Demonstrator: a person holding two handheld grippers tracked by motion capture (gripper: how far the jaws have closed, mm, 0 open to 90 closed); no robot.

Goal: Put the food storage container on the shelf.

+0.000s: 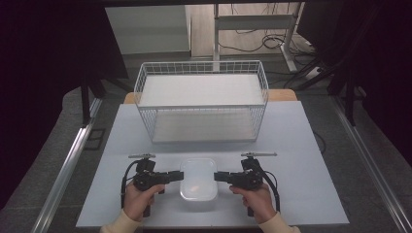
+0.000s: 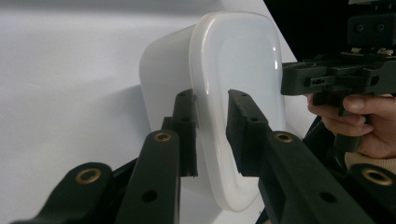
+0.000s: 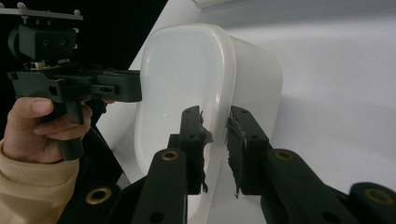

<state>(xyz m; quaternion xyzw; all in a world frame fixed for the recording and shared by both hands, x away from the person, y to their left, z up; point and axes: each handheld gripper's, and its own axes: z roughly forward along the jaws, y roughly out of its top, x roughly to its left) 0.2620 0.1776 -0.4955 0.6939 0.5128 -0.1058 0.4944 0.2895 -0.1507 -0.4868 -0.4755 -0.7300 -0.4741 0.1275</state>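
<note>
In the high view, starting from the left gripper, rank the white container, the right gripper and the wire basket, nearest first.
1. white container, right at the left gripper's tips, centre front.
2. right gripper, just across the container.
3. wire basket, farthest, toward the table's back.

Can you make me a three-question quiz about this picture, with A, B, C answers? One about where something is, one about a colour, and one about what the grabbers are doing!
1. Where is the wire basket?
A. behind the box, farther from the person
B. on top of the box
C. under the table

2. What colour is the plastic box?
A. red
B. white
C. green

3. How do the left gripper and right gripper meet the box?
A. both lie far off
B. one holds the basket
C. each has its jaws astride a box rim

Answers: 1 A, the high view shows the basket beyond the box. 2 B, it looks milky white. 3 C, each gripper view shows a rim between the jaws.
</note>
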